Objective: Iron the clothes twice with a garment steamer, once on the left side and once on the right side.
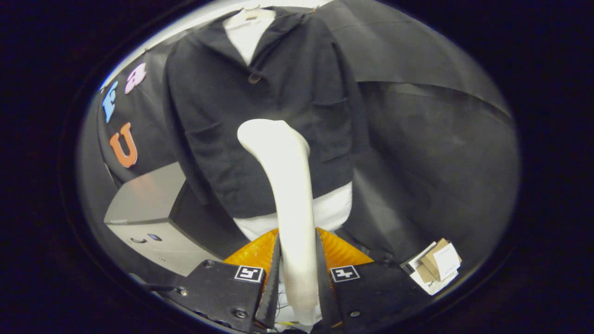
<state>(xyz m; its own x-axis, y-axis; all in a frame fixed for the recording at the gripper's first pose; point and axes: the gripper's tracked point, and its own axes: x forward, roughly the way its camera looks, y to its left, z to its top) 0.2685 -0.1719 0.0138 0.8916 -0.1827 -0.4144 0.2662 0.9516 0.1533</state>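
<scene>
Black cloth (417, 139) is hung as the booth's wall on every side, and it is creased into long folds on the right, where one sheet is draped over another. A pale strip (204, 18) is seen above the cloth at the top. A light grey cabinet (148, 208) with a flat top is set against the wall on the left; a dark handle and a small blue mark are carried on its front. Some cardboard and white paper (436, 266) are laid low on the right.
</scene>
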